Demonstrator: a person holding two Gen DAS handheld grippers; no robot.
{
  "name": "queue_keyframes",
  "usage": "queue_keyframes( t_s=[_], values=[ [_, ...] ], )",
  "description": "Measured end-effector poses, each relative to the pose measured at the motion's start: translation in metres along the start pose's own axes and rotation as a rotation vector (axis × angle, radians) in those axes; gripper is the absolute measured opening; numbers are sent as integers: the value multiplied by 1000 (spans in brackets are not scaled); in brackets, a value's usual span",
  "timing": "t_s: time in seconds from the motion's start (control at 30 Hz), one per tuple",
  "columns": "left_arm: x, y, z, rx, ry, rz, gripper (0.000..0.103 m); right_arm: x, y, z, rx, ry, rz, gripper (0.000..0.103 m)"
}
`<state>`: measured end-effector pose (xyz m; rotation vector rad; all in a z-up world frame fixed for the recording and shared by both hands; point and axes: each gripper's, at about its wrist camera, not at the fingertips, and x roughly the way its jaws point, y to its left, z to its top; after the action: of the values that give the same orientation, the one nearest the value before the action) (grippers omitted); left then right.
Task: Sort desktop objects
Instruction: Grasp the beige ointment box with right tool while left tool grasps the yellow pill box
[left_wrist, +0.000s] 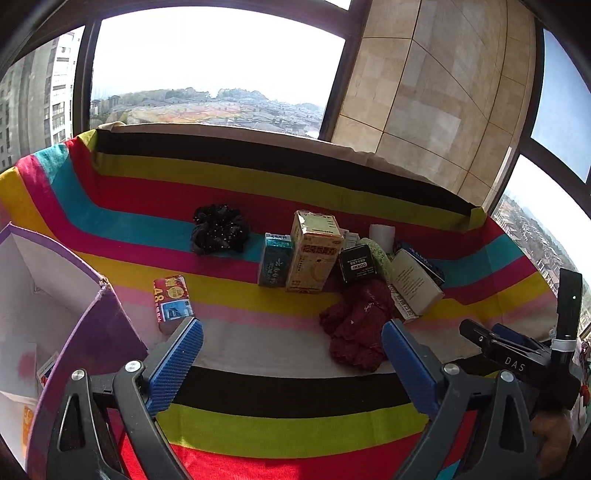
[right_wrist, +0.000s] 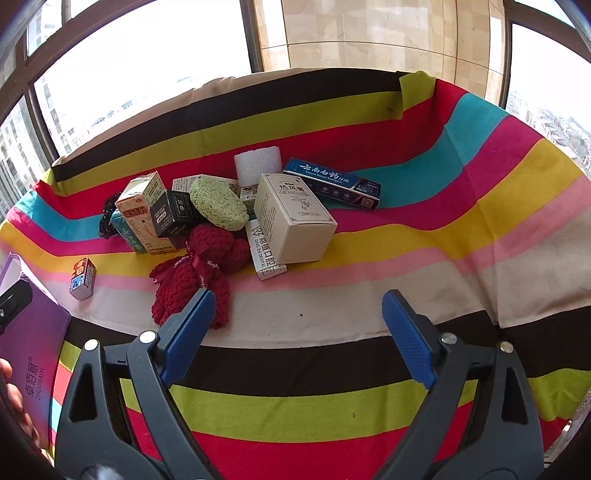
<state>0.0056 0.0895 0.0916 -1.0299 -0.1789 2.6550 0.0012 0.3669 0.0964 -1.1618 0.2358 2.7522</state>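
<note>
- Right under our lenses, both tongs gape wide with nothing between the blue pads: the left gripper (left_wrist: 291, 354) and the right gripper (right_wrist: 299, 328) hover over the striped cloth (right_wrist: 480, 236).
- Our landmark is the dark red knitted bear (right_wrist: 199, 269), lying at the near edge of the pile.
- Just beyond the bear, we see the green puff (right_wrist: 218, 203) leaning on the black box (right_wrist: 173, 214), and right of it the big beige carton (right_wrist: 295, 218).
- Behind that carton lies the blue toothpaste box (right_wrist: 332, 182), its long axis running left to right.
- Left of the bear, well apart from the pile, a small red-and-blue box (left_wrist: 173, 299) sits alone, just beyond the left tongs' left finger (left_wrist: 177, 365).
- Further left again stands the purple storage box (left_wrist: 92, 332), open at the top.
- Here's the relation that matters: the bear lies ahead and slightly left of the right tongs, its legs touching the left pad's (right_wrist: 188, 328) tip in that view.
- We judge the right hand nearer the bear, the left nearer the lone box.
</note>
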Motion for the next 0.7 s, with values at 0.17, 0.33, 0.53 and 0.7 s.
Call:
queue_keyframes(
  t_s=[0.17, 0.33, 0.53, 0.7],
  values=[
    [36, -24, 21, 54, 14, -12, 89, 21, -10, 19, -13, 12, -1, 92],
    [75, -42, 39, 84, 32, 10, 88, 42, -15, 34, -15, 23, -7, 92],
    [108, -50, 53, 88, 49, 68, 88, 71, -15, 43, -30, 59, 28, 92],
    [130, -48, 61, 86, 76, 109, 83, 89, -15, 47, -40, 78, 41, 92]
  ],
)
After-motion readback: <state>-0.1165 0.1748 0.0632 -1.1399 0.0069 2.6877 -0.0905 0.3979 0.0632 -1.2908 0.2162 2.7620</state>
